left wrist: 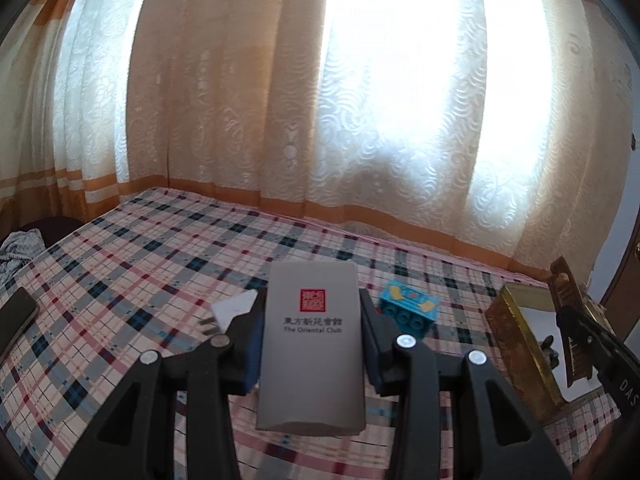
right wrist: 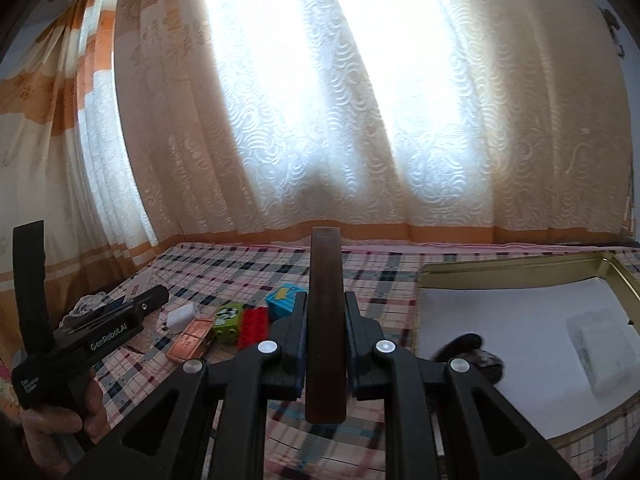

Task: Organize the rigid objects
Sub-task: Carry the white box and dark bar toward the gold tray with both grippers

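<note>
Left gripper (left wrist: 312, 332) clamps upright grey card box (left wrist: 312, 344) above plaid bed (left wrist: 140, 256). Right gripper (right wrist: 325, 332) pinches brown slab (right wrist: 325, 320) edge-on; only its view shows gold tin (right wrist: 500, 272) interior, toy blocks (right wrist: 248, 320).

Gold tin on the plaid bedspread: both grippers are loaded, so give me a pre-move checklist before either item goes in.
1. Left gripper grip on the grey card box with the red seal: ok, clamped on both sides.
2. Right gripper grip on the dark brown flat block: ok, held edge-on between both fingers.
3. Open gold metal tin within view: ok, lid off, to the right.
4. Space inside the tin: ok, bare white liner beside a clear plastic packet and a dark object.
5. Clearance between the grippers: cannot tell.
6. Items left on the checked bedspread: not ok, blue toy brick among them.
</note>
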The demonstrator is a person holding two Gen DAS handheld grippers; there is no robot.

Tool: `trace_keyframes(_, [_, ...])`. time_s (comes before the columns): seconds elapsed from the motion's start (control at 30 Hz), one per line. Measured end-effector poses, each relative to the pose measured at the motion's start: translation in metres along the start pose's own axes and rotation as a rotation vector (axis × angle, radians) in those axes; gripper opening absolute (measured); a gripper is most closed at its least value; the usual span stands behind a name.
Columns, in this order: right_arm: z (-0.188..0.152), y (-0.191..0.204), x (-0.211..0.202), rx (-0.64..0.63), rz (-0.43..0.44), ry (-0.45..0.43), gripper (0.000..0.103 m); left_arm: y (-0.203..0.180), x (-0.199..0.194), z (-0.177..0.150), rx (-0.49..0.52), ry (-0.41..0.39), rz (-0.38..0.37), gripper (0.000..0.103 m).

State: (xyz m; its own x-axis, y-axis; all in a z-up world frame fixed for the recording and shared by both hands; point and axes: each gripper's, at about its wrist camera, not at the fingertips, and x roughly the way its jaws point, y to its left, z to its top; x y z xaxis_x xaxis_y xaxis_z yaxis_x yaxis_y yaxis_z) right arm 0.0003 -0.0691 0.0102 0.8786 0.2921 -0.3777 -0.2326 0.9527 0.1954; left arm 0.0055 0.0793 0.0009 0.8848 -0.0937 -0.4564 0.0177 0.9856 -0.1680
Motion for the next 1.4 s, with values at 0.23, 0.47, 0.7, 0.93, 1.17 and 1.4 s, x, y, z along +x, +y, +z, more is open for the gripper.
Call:
trace_keyframes(0.23, [0.001,-0.022,-0.015,0.022,-0.029,-0.019,0.017,-0.035,-0.005,-0.003,0.042,-0.002,-0.027,0.04])
trace_keyframes(0.47, [0.003,-0.044,-0.028,0.046,-0.058,-0.042,0.017,-0.065,-0.011,-0.004,0.069,-0.006,-0.057,0.04])
trace_keyframes(0.7, [0.004,-0.067,-0.041,0.068,-0.093,-0.064,0.017,-0.095,-0.016,-0.003,0.094,-0.016,-0.086,0.04])
trace_keyframes(0.93, [0.005,-0.095,-0.052,0.102,-0.135,-0.08,0.017,-0.131,-0.02,-0.005,0.13,-0.019,-0.133,0.04])
trace_keyframes(1.17, [0.003,-0.123,-0.062,0.128,-0.186,-0.099,0.017,-0.164,-0.021,-0.008,0.155,-0.015,-0.176,0.04])
trace_keyframes(1.4, [0.001,-0.156,-0.07,0.167,-0.237,-0.107,0.017,-0.199,-0.018,-0.012,0.181,-0.006,-0.219,0.04])
